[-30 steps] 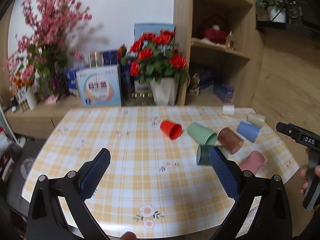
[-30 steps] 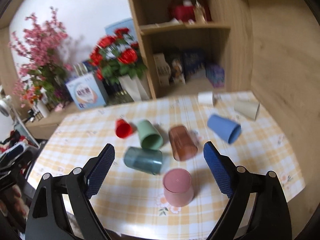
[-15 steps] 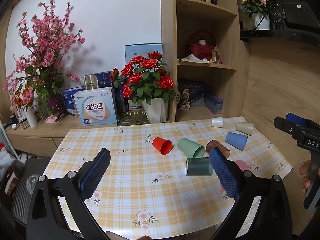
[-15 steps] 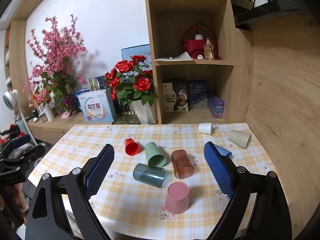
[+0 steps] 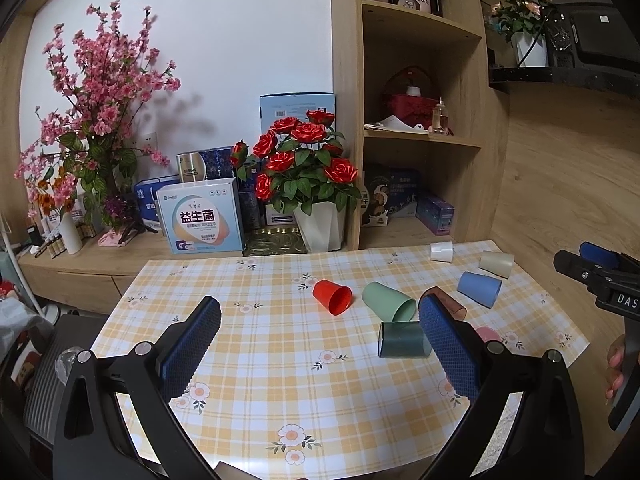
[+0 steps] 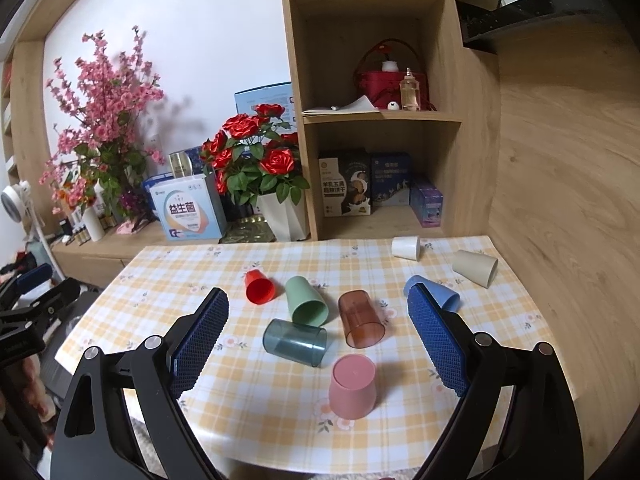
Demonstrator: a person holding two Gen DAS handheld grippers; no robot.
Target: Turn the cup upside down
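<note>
Several plastic cups lie on their sides on the yellow checked table (image 6: 256, 396): red (image 6: 259, 287), light green (image 6: 306, 300), dark teal (image 6: 294, 342), brown (image 6: 361, 319), blue (image 6: 444, 295), beige (image 6: 475, 267) and white (image 6: 405, 247). A pink cup (image 6: 352, 386) stands upside down at the front. My right gripper (image 6: 318, 344) is open and empty, held above the front edge over the cups. My left gripper (image 5: 318, 346) is open and empty, held left of the cups; the teal cup (image 5: 402, 340) lies by its right finger.
A low wooden sideboard behind the table holds boxes (image 6: 186, 210), a pot of red roses (image 6: 256, 168) and pink blossom branches (image 6: 108, 120). A wooden shelf unit (image 6: 376, 116) stands behind the right half. A wooden wall (image 6: 560, 200) borders the right side.
Both grippers have drawn back and tilted up from the table, so the cups look smaller and farther. No cup has moved. Both stay open.
</note>
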